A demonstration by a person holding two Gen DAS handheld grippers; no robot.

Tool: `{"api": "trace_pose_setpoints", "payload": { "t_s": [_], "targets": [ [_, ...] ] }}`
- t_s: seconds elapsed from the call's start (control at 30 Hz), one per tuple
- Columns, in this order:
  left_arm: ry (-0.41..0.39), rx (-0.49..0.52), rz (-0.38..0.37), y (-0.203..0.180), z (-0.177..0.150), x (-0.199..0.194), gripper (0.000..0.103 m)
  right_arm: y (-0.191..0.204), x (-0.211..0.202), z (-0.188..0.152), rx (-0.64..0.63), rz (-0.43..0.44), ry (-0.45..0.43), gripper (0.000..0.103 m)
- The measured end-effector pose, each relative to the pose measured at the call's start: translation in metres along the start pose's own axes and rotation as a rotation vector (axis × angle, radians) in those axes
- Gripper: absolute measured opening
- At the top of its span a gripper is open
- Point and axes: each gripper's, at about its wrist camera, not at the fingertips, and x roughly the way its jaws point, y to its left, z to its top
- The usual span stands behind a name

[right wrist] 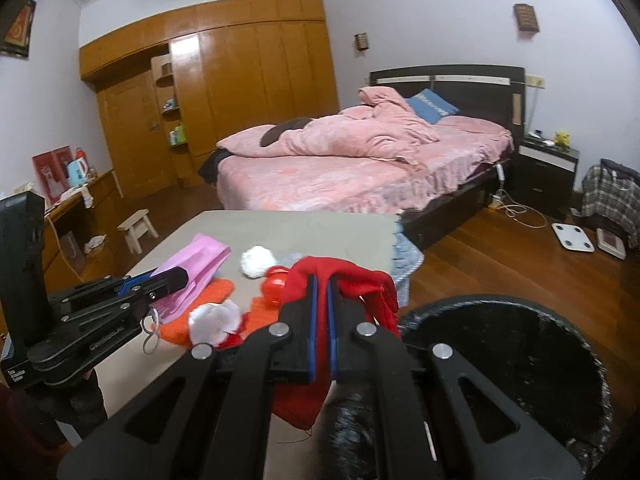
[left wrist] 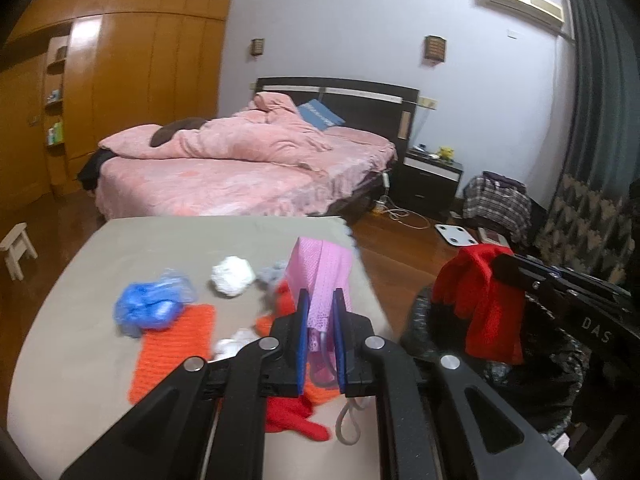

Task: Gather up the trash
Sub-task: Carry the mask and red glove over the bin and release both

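Observation:
My left gripper (left wrist: 321, 300) is shut on a pink face mask (left wrist: 320, 276) and holds it upright above the grey table (left wrist: 80, 340); it also shows in the right wrist view (right wrist: 176, 276). My right gripper (right wrist: 321, 280) is shut on a red cloth (right wrist: 340, 280), held beside the rim of the black-lined trash bin (right wrist: 520, 360); the cloth also shows in the left wrist view (left wrist: 480, 300). On the table lie a blue plastic bag (left wrist: 152, 304), a white crumpled tissue (left wrist: 234, 274), an orange knit cloth (left wrist: 176, 344) and another red cloth (left wrist: 296, 420).
A pink bed (left wrist: 240, 160) stands behind the table. A wooden wardrobe (left wrist: 120, 80) fills the left wall. A small stool (left wrist: 16, 246) stands on the left floor. A nightstand (left wrist: 432, 176), a scale (left wrist: 456, 234) and a plaid bag (left wrist: 496, 204) are on the right.

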Motion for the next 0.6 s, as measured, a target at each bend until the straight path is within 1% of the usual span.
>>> {"api": "trace_pose_setpoints", "payload": {
  "t_s": [0.4,0.6],
  "targets": [
    [0.001,0.053,-0.132,-0.071,0.006,0.018,0.011,-0.054,-0.032,-0.024,0.052,-0.129,0.012,0.004],
    [0.01,0.082,-0.182,-0.1,0.005,0.031,0.011,-0.078,-0.046,-0.037,0.08,-0.192,0.022,0.004]
  ]
}}
